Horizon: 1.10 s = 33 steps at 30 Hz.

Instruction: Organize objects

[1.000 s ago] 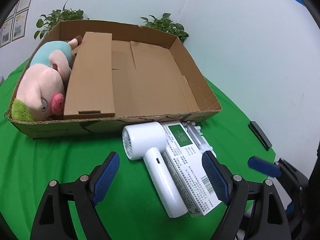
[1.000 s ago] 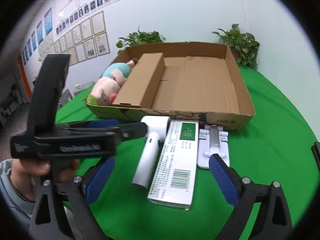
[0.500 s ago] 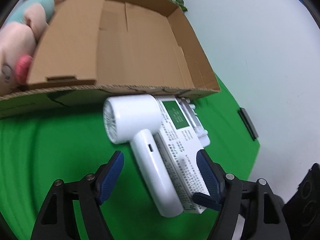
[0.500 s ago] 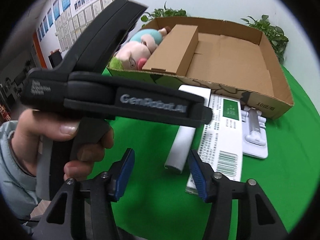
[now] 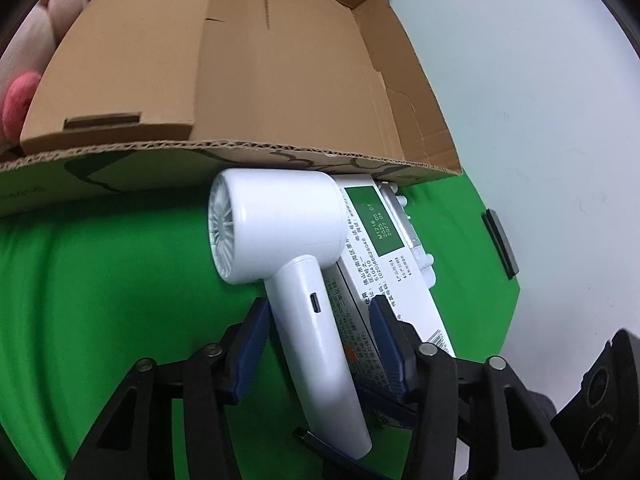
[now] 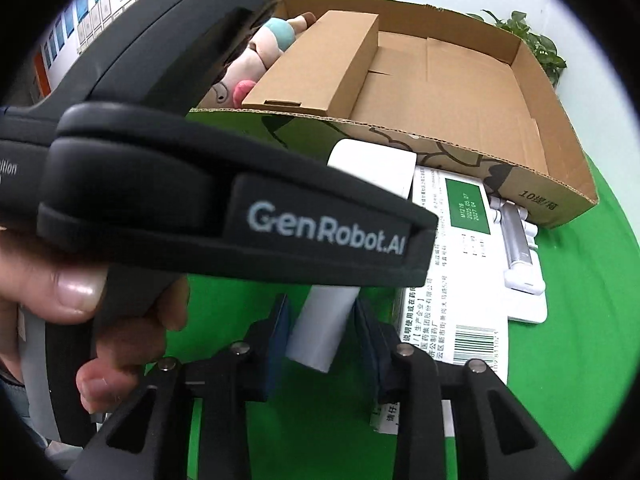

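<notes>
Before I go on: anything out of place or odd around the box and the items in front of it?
Both hand-held grippers straddle the same hair dryer handle: the left hand-held gripper and the right hand-held gripper. Neither visibly clamps it. The cardboard box shows a torn right wall. Nothing spilled.

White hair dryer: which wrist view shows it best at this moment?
The left wrist view. There the whole hair dryer shows, from grille to handle end, with the left gripper straddling its handle. In the right wrist view the left gripper's body hides the middle, leaving part of the head and the handle end between the right gripper.
</notes>
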Motion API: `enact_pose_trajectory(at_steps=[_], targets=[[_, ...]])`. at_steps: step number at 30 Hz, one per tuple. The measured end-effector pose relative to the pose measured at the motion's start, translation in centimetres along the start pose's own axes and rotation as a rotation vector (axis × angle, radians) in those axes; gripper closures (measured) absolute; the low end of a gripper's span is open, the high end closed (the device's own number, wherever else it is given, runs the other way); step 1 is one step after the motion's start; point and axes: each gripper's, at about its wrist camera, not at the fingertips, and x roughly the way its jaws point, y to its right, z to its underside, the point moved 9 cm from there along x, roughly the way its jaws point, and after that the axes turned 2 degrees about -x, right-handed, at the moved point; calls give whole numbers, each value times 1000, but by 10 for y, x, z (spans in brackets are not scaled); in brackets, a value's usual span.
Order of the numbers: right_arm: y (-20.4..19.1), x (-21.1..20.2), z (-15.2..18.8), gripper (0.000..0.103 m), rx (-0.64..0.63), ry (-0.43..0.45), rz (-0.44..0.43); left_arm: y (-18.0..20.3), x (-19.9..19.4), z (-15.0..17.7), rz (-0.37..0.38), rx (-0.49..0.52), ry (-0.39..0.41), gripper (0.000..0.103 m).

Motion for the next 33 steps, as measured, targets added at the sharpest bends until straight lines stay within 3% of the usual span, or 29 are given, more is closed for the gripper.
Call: enact_pose_trajectory(at_steps=[2,13,24,33], targets=[[0,-1,0,72,-6,3,8,-4,2,0,-14,-15,-3,72],[-1,-21,20,71,38,1,-52,3,-6,26,-22,-39,12,73],[-1,-23,18,73,101,-5,-89,6,-26,43,-70,-71,53,74],[-7,-50,0,74,114,72,-112,24,-65,38,-86,-36,142,74]])
